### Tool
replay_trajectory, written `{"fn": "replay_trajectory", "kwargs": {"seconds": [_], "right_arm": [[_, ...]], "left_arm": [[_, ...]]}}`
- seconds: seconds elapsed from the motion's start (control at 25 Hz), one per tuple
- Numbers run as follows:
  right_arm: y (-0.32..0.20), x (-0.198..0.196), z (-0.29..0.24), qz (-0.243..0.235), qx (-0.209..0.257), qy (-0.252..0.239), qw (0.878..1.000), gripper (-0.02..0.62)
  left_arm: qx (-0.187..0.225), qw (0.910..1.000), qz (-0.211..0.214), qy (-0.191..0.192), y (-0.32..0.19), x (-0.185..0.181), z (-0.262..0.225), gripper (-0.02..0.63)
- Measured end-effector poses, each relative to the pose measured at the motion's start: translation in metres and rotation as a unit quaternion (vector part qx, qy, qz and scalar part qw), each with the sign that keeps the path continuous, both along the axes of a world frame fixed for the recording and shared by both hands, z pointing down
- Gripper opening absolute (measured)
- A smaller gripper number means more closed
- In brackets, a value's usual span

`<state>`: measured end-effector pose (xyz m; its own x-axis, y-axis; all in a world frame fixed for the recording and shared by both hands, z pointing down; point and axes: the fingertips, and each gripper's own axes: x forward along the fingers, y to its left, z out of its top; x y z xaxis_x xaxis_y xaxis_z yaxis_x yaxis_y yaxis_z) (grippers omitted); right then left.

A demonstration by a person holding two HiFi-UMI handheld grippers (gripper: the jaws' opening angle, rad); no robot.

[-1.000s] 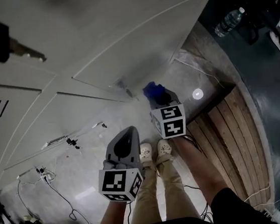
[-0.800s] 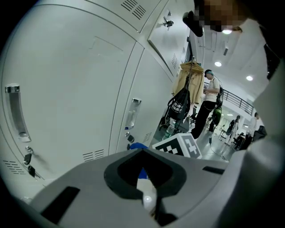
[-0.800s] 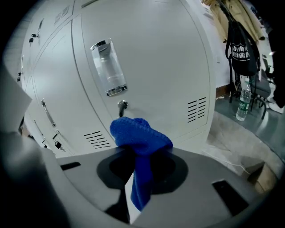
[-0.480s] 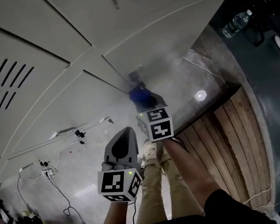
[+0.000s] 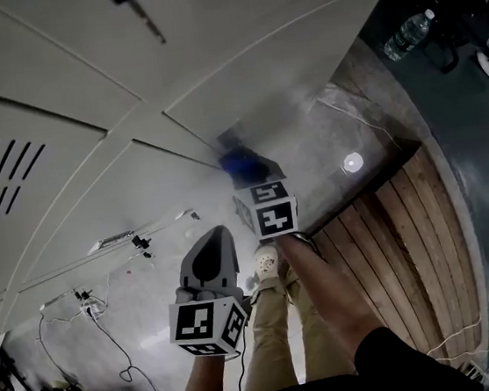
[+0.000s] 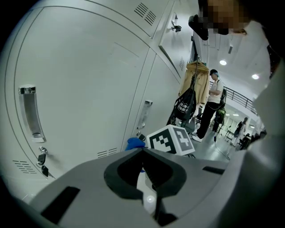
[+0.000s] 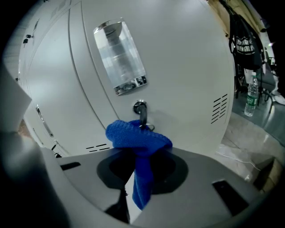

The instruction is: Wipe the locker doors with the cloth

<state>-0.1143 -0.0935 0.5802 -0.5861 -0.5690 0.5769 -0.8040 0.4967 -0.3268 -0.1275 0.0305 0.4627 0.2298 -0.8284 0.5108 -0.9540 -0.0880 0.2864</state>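
Right gripper point(image 7: 140, 156) is clamping the blue cloth point(image 7: 136, 136) between its jaws. A bunched wad is sticking out ahead of the tips and a tail is hanging down at lower centre of the right gripper view. The wad is sitting at the locker door point(image 7: 187, 67), just under the keyed lock point(image 7: 140, 109) at frame centre. Contact is looking likely but cannot be confirmed. Left gripper point(image 6: 142, 150) is idling at lower centre of its own view, jaws together, nothing between them. Judgement on the wipe: the wad is needing even pressure flat on the panel and overlapping passes, while steering clear of the key so the fabric is not snagging, then working round the recessed handle point(image 7: 119, 55) at upper centre. Counts: one cloth and two grippers. The right gripper view is showing one lock, one handle, two groups of vent slots point(image 7: 219, 108) (mid-right and lower left) and one water bottle point(image 7: 252, 95) at the right edge.
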Motion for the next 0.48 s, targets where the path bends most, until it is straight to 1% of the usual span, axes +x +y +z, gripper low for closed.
{"fn": "replay_trajectory", "kwargs": {"seconds": [0.16,0.48], "right_arm": [[-0.015,0.019,0.002,0.024,-0.001,0.001,1.000,0.080],[-0.044,0.058,0.012,0.042,0.006,0.025,0.999,0.080]], "left_arm": [[-0.003,1.0000,0.008,0.000,-0.004,0.009,0.003,0.009],[-0.015,0.9996,0.024,0.004,-0.016,0.029,0.012,0.009]]}}
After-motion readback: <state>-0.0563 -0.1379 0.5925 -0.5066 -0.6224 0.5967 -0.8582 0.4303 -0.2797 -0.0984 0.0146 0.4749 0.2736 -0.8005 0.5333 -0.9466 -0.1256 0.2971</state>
